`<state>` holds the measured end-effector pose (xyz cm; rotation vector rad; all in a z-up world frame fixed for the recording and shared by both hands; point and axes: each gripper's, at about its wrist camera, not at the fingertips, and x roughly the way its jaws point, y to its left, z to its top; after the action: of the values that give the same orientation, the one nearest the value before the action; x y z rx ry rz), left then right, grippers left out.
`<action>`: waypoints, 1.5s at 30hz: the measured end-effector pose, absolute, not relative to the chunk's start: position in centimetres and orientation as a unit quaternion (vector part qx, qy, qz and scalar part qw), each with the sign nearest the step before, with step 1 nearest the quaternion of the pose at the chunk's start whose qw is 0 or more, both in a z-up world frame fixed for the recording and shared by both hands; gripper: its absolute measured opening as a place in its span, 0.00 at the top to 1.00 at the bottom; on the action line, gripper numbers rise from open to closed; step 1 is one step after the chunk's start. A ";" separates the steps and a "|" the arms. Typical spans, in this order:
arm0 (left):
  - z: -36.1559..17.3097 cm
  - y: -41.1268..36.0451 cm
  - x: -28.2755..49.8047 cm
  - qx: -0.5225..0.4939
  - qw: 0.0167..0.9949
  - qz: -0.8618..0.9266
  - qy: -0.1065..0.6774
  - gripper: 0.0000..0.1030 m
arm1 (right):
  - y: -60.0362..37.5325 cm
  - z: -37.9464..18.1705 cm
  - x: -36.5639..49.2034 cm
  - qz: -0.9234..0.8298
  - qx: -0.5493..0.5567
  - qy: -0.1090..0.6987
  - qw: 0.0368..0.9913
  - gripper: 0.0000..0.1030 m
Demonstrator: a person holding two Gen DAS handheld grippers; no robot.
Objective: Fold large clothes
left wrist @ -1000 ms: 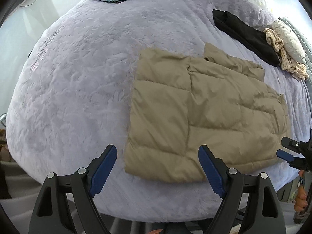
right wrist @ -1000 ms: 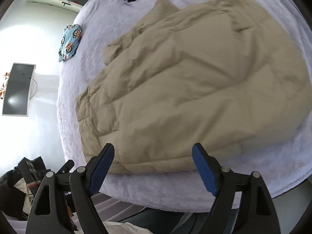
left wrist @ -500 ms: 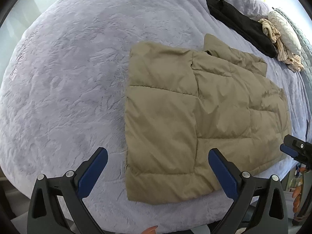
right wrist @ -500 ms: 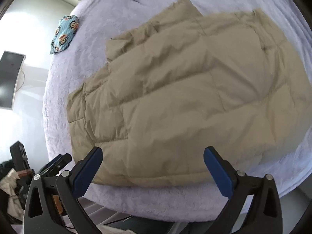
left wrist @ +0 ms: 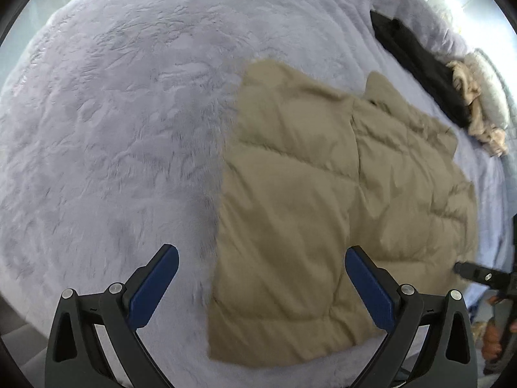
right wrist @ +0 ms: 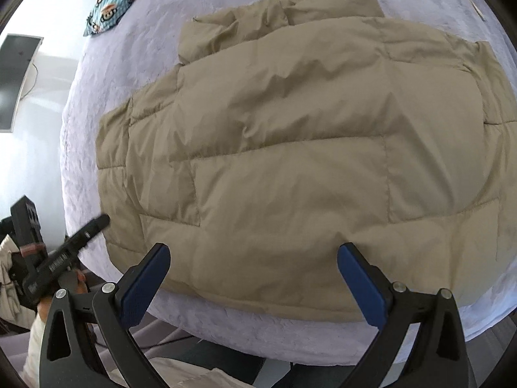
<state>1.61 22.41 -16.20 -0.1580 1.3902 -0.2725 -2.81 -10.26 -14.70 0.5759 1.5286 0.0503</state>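
Note:
A tan quilted puffer jacket point(left wrist: 323, 213) point(right wrist: 290, 161) lies flat on a pale lilac plush bed cover point(left wrist: 113, 129) point(right wrist: 74, 168). My left gripper point(left wrist: 261, 258) hangs open above the jacket's near left corner, with nothing between its blue pads point(left wrist: 155, 287). Over the jacket's near hem, my right gripper point(right wrist: 253, 257) stands open and holds nothing. The left gripper's finger point(right wrist: 87, 229) shows at the left edge of the right wrist view, above the jacket's corner. At the right edge of the left wrist view the right gripper's finger point(left wrist: 475, 273) pokes in over the hem.
A black garment point(left wrist: 416, 64) and a beige striped cloth point(left wrist: 478, 119) lie at the bed's far right, by a white cushion point(left wrist: 491, 87). A blue monkey-print cloth point(right wrist: 113, 0) rests at the far side. A dark monitor point(right wrist: 16, 77) hangs on the wall. The bed's near edge runs just below both grippers.
Both grippers opened wider and came down closer over the jacket's near edge. The left one has moved in towards the jacket's left corner; the monkey-print cloth has left its view.

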 end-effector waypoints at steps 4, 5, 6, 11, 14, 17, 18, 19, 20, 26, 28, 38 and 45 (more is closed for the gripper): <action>-18.2 24.8 3.8 -0.123 0.731 -0.177 0.648 0.00 | -10.6 -15.6 -2.9 0.010 0.260 0.691 0.674 0.00; -18.9 25.1 4.2 -0.132 0.723 -0.185 0.652 0.00 | -10.7 -15.9 -2.8 0.007 0.263 0.694 0.671 0.00; -19.8 25.3 4.6 -0.141 0.713 -0.199 0.657 0.00 | -10.8 -16.1 -2.8 0.004 0.266 0.694 0.669 0.00; -23.7 23.9 6.1 -0.162 0.664 -0.259 0.683 0.00 | -10.7 -17.0 -2.2 -0.005 0.268 0.697 0.665 0.00; -24.0 22.1 6.8 -0.156 0.655 -0.292 0.680 0.00 | -10.6 -17.1 -1.9 -0.008 0.264 0.700 0.664 0.00; -24.4 20.7 7.1 -0.183 0.632 -0.329 0.677 0.00 | -10.7 -16.6 -1.7 -0.007 0.262 0.700 0.664 0.00; -24.7 20.1 7.2 -0.182 0.627 -0.335 0.679 0.00 | -10.8 -16.4 -1.6 -0.006 0.265 0.698 0.665 0.00; -25.1 19.5 7.3 -0.175 0.623 -0.339 0.683 0.00 | -10.9 -16.1 -1.6 -0.005 0.267 0.696 0.667 0.00; -25.5 19.0 7.3 -0.165 0.621 -0.340 0.687 0.00 | -11.1 -15.8 -1.5 -0.005 0.268 0.693 0.669 0.00; -25.0 19.1 7.2 -0.195 0.601 -0.371 0.681 0.71 | -13.1 -13.6 -1.0 -0.029 0.264 0.642 0.719 0.16; -23.6 19.1 6.8 -0.194 0.606 -0.371 0.676 0.76 | -13.7 -13.6 -0.6 -0.028 0.272 0.625 0.732 0.71; -12.8 14.9 4.2 -0.169 0.643 -0.381 0.643 0.77 | -15.3 -19.8 3.7 -0.021 0.318 0.595 0.738 0.89; -8.2 6.3 1.9 -0.095 0.667 -0.345 0.653 0.77 | -17.2 -23.2 4.3 0.015 0.384 0.586 0.713 0.94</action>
<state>1.91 6.29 -8.17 -0.2154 1.4743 -0.7782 4.25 -17.16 -23.25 0.8516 1.2993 0.0342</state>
